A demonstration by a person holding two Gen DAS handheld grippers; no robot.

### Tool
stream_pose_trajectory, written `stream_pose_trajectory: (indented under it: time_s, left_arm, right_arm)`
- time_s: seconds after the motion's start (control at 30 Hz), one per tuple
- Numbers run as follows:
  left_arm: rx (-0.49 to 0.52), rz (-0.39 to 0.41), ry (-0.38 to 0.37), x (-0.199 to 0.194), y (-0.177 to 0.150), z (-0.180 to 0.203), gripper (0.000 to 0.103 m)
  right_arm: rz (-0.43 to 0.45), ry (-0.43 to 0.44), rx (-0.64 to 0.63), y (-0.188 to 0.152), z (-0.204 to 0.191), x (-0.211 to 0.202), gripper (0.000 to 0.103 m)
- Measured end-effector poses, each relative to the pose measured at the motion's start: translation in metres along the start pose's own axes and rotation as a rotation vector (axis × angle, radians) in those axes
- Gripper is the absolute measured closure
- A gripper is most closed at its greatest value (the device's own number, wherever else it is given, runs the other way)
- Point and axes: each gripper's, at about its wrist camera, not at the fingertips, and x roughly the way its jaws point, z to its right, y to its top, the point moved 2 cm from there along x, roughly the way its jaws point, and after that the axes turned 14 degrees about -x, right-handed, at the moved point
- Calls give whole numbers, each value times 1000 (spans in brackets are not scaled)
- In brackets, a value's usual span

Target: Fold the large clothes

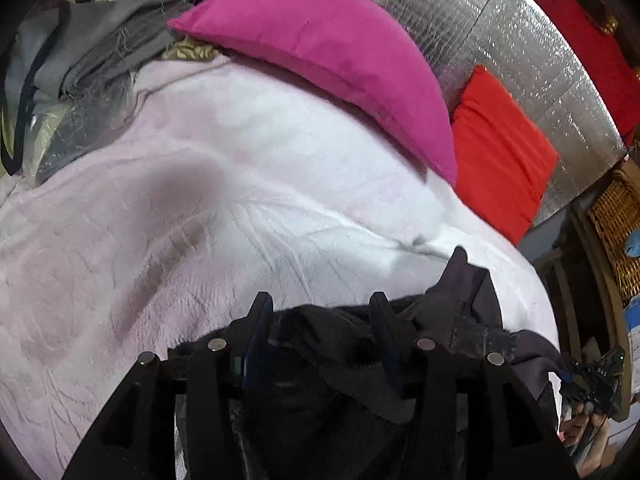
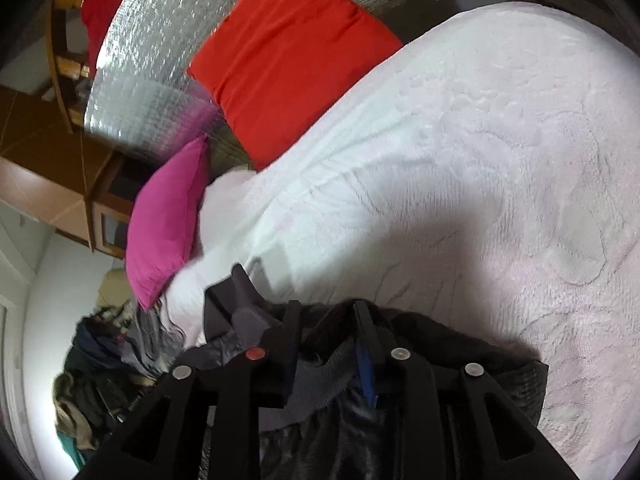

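A large dark garment [image 1: 460, 312] with black and grey fabric hangs bunched between both grippers above a pale pink-white blanket [image 1: 200, 200] on a bed. My left gripper [image 1: 320, 312] is shut on a fold of the dark garment, which fills the gap between its fingers. My right gripper [image 2: 326, 316] is shut on the dark garment [image 2: 236, 300] too; grey and black cloth spills between and below its fingers. The right gripper also shows at the lower right edge of the left wrist view [image 1: 592, 380].
A magenta pillow [image 1: 328, 60] and a red pillow [image 1: 500, 148] lie at the head of the bed against a silver foil panel [image 1: 500, 24]. A pile of grey clothes [image 1: 100, 48] sits at the far left. A wicker basket [image 1: 616, 224] stands at right.
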Motion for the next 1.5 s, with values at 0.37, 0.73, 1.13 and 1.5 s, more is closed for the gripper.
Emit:
stream_pose_trajectory:
  time_s: [0.37, 0.73, 1.13, 1.5]
  left_arm:
    - [131, 56, 17, -45, -18, -26, 49]
    - [319, -13, 54, -47, -82, -29, 49]
    - [344, 29, 107, -41, -77, -14, 101]
    - [293, -6, 188, -15, -80, -30, 91]
  right_arm:
    - [-18, -69, -220, -8, -27, -43, 26]
    - [-182, -239, -464, -64, -38, -29, 50]
    - [-128, -342, -575, -55, -57, -41, 97]
    - [-150, -305, -411, -62, -14, -19, 86]
